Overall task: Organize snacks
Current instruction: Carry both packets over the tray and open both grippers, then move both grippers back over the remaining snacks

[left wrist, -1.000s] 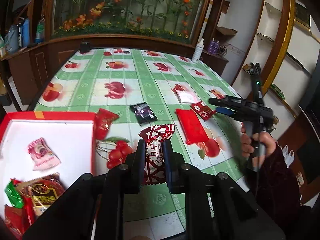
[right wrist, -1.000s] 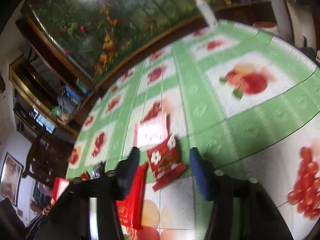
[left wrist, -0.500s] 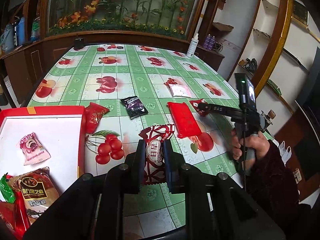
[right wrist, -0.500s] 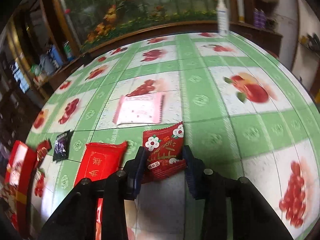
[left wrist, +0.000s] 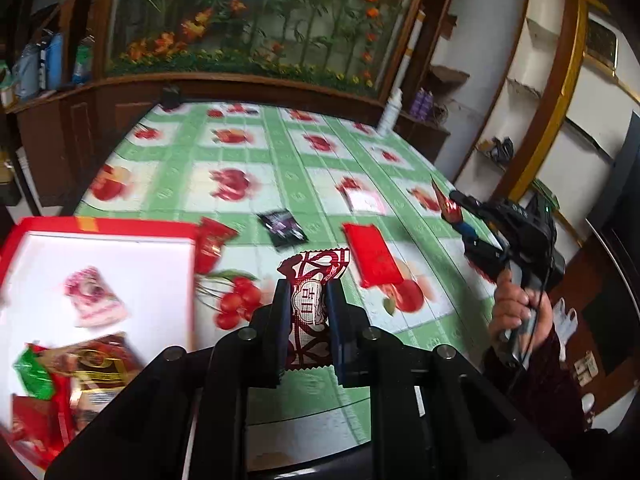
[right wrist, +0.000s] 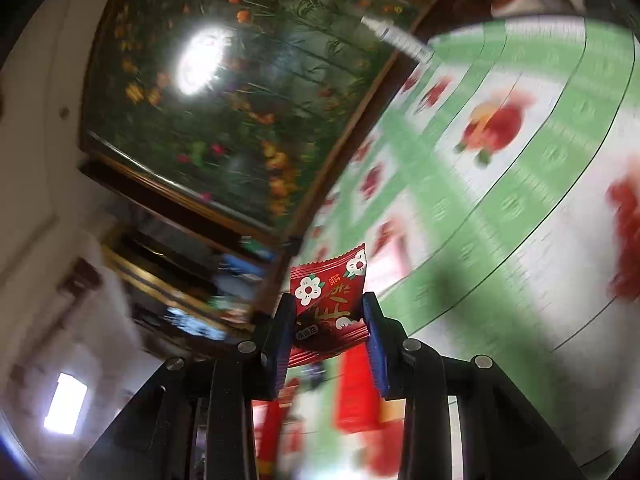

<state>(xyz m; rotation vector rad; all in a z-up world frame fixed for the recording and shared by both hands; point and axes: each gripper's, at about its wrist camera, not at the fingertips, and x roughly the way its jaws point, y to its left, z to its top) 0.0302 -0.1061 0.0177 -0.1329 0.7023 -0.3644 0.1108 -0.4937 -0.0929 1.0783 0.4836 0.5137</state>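
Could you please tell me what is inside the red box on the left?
The red box holds a pink packet, a brown packet and a green one; anything beneath them is hidden.

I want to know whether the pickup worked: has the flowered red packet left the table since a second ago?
Yes. The flowered packet has risen off the tablecloth; the right gripper, shut on it, holds it up.
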